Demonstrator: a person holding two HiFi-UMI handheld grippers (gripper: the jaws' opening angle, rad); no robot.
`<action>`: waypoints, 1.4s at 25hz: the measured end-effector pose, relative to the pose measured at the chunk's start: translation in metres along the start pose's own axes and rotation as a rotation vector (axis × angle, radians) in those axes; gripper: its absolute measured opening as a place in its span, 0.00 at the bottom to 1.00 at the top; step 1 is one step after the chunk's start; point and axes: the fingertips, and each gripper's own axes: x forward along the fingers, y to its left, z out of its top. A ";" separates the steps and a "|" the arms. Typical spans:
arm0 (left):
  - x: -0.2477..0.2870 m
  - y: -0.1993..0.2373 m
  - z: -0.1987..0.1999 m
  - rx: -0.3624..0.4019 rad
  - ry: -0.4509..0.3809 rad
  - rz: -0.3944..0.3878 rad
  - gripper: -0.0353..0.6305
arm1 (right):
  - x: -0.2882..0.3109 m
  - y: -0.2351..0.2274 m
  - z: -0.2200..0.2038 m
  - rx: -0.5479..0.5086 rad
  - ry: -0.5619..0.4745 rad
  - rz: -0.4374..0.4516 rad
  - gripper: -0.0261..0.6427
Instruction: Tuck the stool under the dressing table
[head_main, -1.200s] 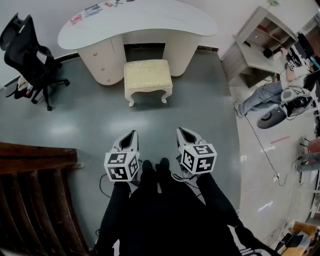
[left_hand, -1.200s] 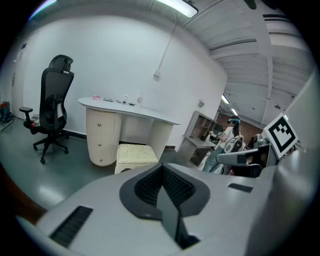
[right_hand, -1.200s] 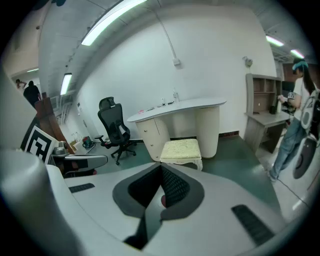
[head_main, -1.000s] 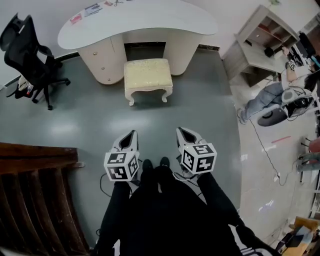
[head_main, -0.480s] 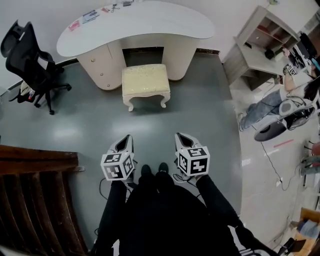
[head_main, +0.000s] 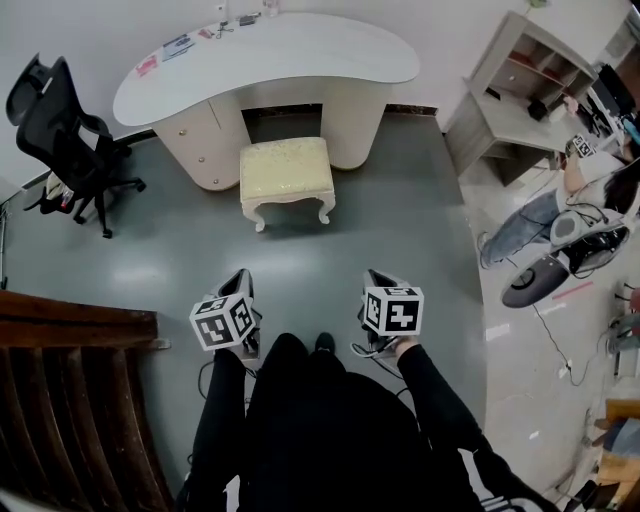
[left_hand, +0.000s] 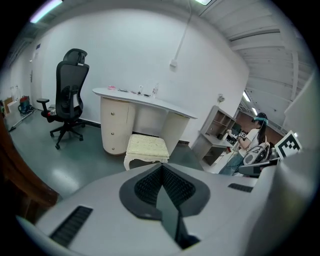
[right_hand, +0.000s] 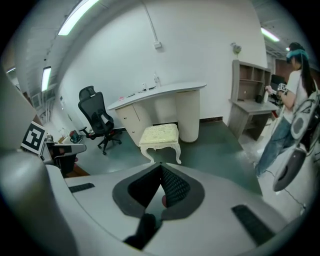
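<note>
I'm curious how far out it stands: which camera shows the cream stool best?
The head view: from above, the stool shows whole, in front of the dressing table. Both gripper views show it from the side.

Left gripper (head_main: 238, 277), right gripper (head_main: 376, 279) seemingly drawn back

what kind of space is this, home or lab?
Probably a lab or office space, not a home: the dressing table and stool stand on bare grey floor near a black office chair, with an open-shelf desk and a person beside it.
</note>
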 end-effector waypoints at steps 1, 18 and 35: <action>0.000 0.000 0.000 -0.001 0.000 0.005 0.06 | -0.002 -0.004 0.002 0.006 0.001 -0.007 0.05; 0.013 0.003 0.026 -0.020 -0.028 0.086 0.06 | 0.014 -0.040 0.026 0.069 0.019 -0.002 0.05; 0.077 0.024 0.055 -0.010 0.025 0.065 0.06 | 0.069 -0.041 0.067 0.109 0.055 -0.032 0.05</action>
